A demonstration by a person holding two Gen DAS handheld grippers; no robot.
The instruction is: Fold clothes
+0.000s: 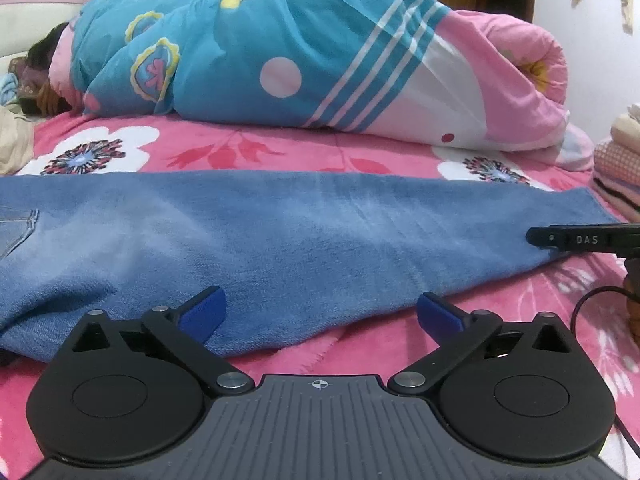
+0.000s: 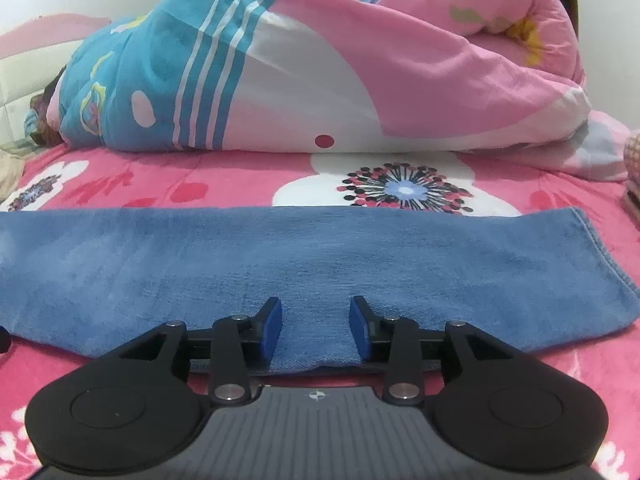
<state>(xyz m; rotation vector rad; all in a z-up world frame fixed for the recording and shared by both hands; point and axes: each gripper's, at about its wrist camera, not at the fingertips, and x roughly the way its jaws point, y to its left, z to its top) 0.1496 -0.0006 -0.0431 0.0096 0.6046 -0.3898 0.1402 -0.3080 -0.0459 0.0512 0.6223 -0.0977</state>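
Left claw (image 1: 320, 312) spread wide, empty, over jeans (image 1: 280, 232) on the bed (image 1: 240, 148); right claw (image 2: 316, 328) part-open, ungripped. Risk: the pinch gathers only 1 layer, skewing the fold.

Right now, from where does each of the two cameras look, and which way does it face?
Left wrist: sits on the left gripper, low over the bed, facing the jeans and rolled quilt; its own open jaws show, with the right gripper's finger at the right edge.
Right wrist: sits on the right gripper, facing the jeans' leg end and the quilt; its own jaws show, apart over the denim edge.
Shared: jeans, quilt, pink flowered blanket.
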